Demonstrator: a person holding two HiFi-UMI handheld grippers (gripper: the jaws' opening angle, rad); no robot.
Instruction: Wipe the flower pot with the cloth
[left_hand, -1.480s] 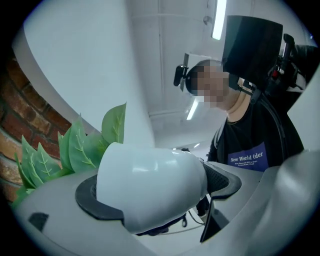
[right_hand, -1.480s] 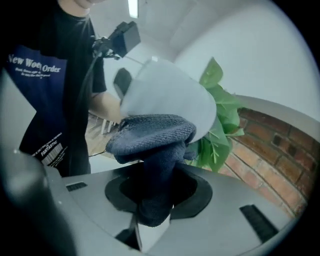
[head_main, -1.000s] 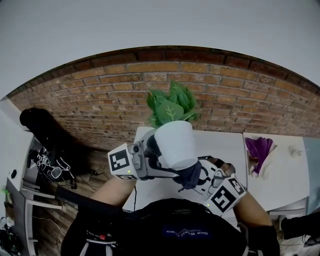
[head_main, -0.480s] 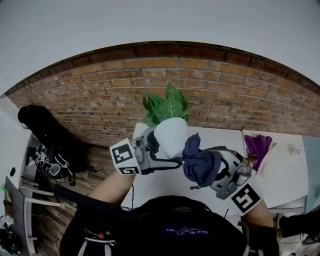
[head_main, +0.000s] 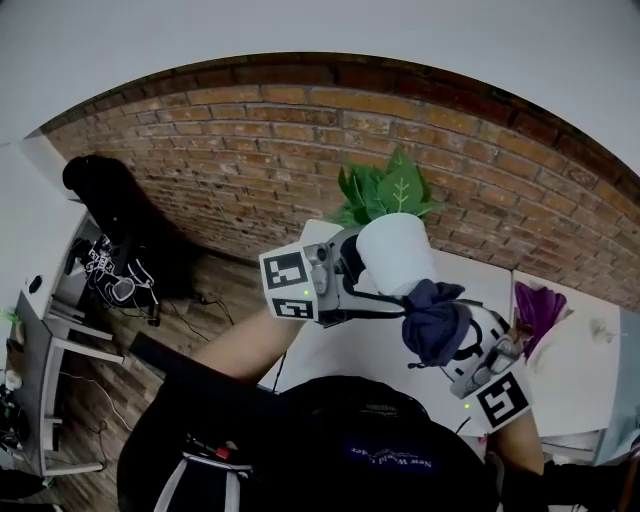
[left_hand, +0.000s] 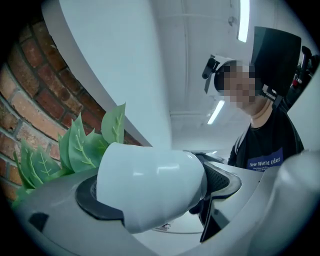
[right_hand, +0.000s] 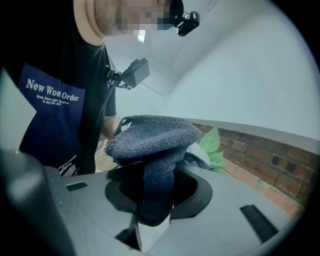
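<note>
While the left gripper (head_main: 352, 285) clamps the white flower pot (head_main: 396, 252) aloft, the right gripper (head_main: 452, 345), pinching the blue cloth (head_main: 434, 318), meets its near right side; wiping seems underway, calling for a firm sweep.

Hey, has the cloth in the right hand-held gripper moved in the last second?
Yes. Against the purple item at the right, the cloth has shifted right, toward it, from under the flower pot to the pot's lower right side.
</note>
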